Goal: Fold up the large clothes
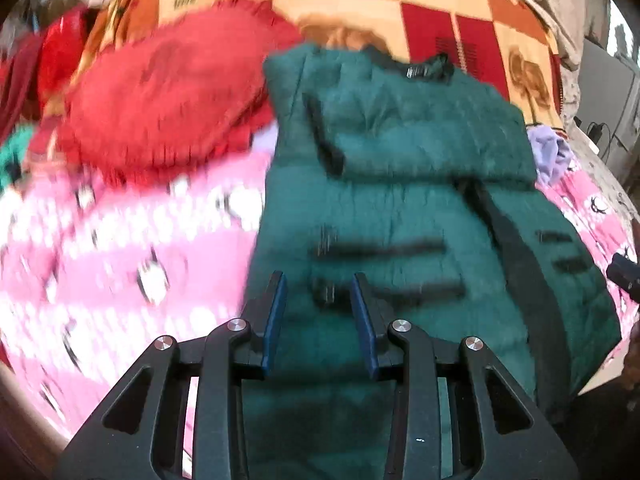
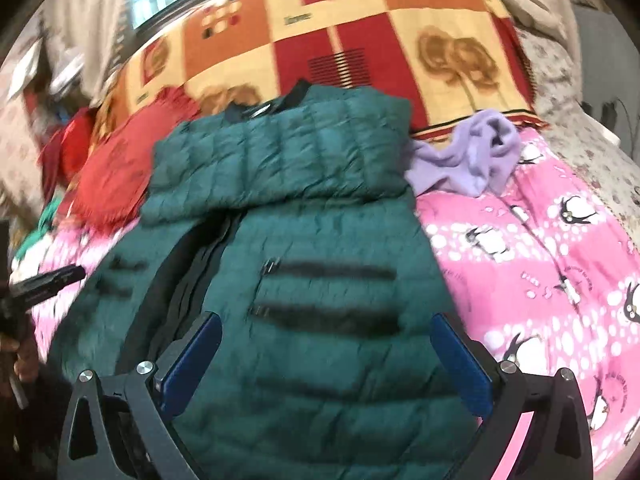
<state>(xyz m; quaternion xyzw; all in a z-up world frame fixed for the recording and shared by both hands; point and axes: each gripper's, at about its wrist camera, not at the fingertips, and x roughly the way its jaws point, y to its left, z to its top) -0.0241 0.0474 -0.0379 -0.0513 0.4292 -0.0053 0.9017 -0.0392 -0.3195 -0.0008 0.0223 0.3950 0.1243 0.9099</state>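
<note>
A dark green quilted puffer jacket (image 1: pixel 400 168) lies on the bed, its sleeves folded across the chest and its black zip running down the front. It also shows in the right wrist view (image 2: pixel 312 208). My left gripper (image 1: pixel 319 280) hovers over the jacket's lower left part, jaws partly open with nothing between them. My right gripper (image 2: pixel 326 324) is wide open above the jacket's lower right panel, near its two pocket zips. The left gripper's tip (image 2: pixel 52 278) shows at the left edge of the right wrist view.
The jacket lies on a pink penguin-print blanket (image 2: pixel 540 264). A red fluffy garment (image 1: pixel 168 96) sits to its left, a lilac garment (image 2: pixel 472 160) to its right. An orange and red checked blanket (image 2: pixel 360 28) covers the far end.
</note>
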